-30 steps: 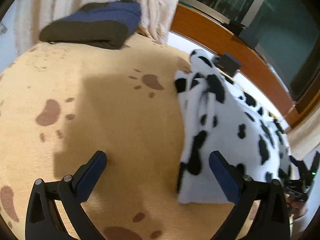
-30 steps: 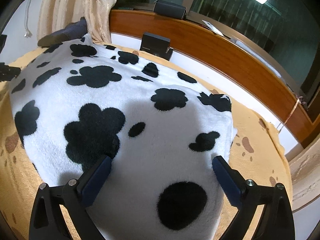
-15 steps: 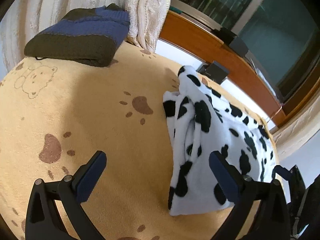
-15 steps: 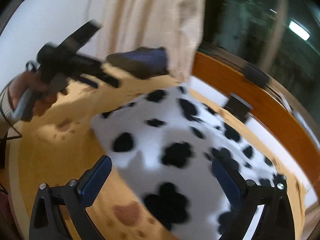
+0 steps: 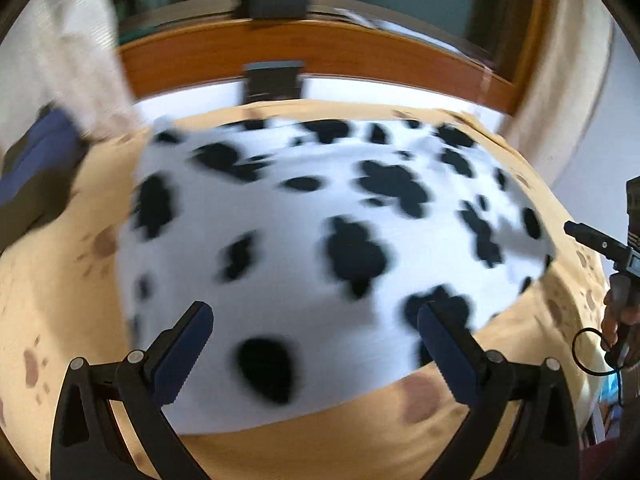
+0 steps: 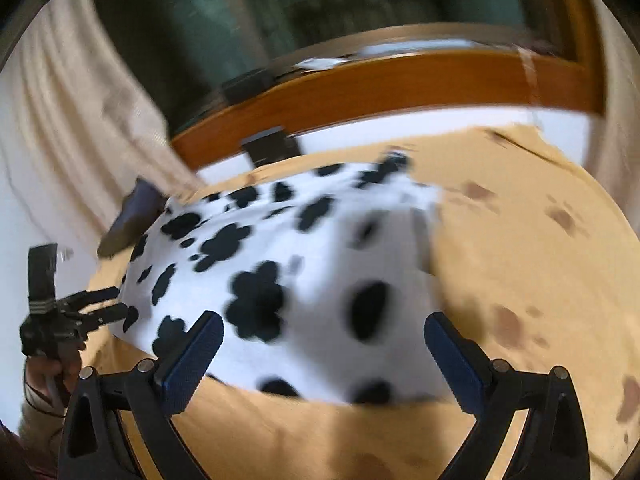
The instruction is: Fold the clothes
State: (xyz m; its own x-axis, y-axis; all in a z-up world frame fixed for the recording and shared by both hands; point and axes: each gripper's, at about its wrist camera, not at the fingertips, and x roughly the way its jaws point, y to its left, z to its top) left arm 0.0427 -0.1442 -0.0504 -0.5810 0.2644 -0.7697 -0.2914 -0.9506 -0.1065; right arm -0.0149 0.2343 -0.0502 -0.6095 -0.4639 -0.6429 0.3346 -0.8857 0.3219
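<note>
Both views motion-blurred. White fleece garment with black cow-style patches (image 5: 320,240), folded into a rough rectangle, lies flat on the tan bed cover with brown paw prints (image 5: 60,300).

Left tool (image 5: 312,336): jaws spread wide, nothing between them, above the garment's near edge.

Right tool (image 6: 320,344): jaws also wide apart, empty, above the near edge at the garment's right side.

Each view shows the other tool with the hand holding it at the frame edge, off the fleece.

Folded navy-and-dark-grey garment (image 5: 36,168) sits at the far left of the bed, beside the cream curtain (image 6: 80,120). Wooden window ledge (image 5: 320,56) behind.
</note>
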